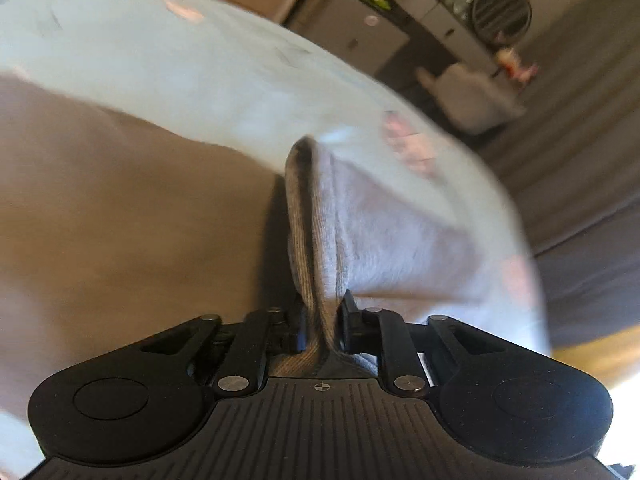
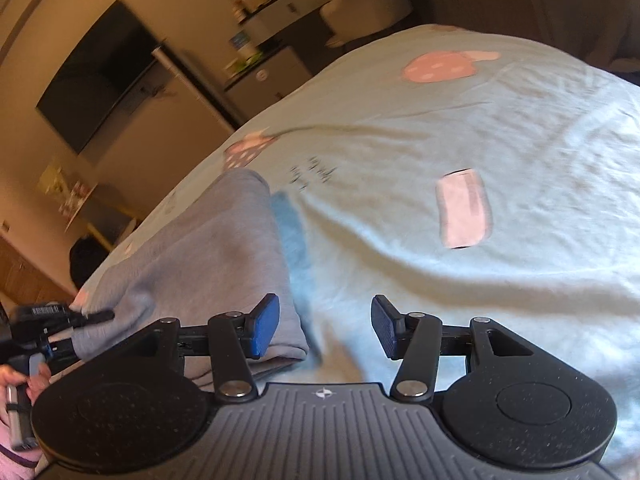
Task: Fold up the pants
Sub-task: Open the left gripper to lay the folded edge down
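The grey pants lie folded on a pale blue bedsheet at the left of the right wrist view. In the left wrist view a ribbed edge of the pants runs up from between the fingers. My left gripper is shut on that fabric edge; it also shows at the far left of the right wrist view, gripping the pants' near left corner. My right gripper is open and empty, its left pad over the pants' right edge, its right pad over bare sheet.
The sheet has pink mushroom prints and a pink patch. Beyond the bed stand a wall TV, cabinets with small items and a pale armchair. The bed edge falls to a dark floor.
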The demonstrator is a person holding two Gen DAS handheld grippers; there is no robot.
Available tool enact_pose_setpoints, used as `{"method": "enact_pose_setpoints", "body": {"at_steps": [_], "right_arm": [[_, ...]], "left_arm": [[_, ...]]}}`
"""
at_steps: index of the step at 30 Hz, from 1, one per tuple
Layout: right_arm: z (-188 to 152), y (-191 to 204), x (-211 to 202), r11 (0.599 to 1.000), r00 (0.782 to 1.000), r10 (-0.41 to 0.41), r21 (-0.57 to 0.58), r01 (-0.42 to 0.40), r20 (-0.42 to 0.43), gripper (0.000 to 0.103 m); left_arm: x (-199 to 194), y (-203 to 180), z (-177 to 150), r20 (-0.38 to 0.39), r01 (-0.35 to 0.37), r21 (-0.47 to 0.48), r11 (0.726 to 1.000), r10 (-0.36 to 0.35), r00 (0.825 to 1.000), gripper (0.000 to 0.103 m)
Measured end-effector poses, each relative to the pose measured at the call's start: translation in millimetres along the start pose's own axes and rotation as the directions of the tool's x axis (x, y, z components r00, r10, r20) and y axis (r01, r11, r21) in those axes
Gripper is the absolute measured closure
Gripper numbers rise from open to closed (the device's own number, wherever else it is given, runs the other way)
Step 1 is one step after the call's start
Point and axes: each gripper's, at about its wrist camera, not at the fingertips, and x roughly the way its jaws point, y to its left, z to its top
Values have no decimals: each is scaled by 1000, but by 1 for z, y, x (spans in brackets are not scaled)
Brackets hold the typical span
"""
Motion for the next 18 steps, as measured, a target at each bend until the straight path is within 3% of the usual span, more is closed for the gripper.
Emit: {"method": "enact_pose_setpoints", "body": {"at_steps": [2, 3, 5, 8, 11, 15, 18], "right_arm": [[1, 11, 7, 1000, 1000, 15, -23, -15, -16, 52], [2, 18, 10, 999, 1000, 22, -35, -23, -21, 52], [3, 32, 18, 997, 998, 47, -56, -49, -31, 52], [4, 50, 31, 996, 997, 55, -64, -58, -55, 56], [1, 53, 38, 997, 996, 50, -51, -54, -78, 63], [-4, 54, 48, 995, 992, -44, -98, 32, -122, 63], [-9, 51, 56, 992, 987, -80, -104, 66, -142, 62]], "left_arm": [[-10, 16, -9, -5, -61, -3, 998, 61, 998, 67], [-16, 24, -14, -1, -56, -29, 998, 56, 998, 64], [-23, 33, -24, -7, -32, -82, 996, 31, 999, 44], [-31, 35, -42, -11, 23, -133, 991, -24, 1000, 43], [-34, 31, -59, -7, 69, -114, 991, -70, 997, 36], [-21, 23, -61, -27, 47, -55, 997, -49, 998, 34], [-26, 28, -61, -15, 80, -100, 992, -81, 997, 38]]}}
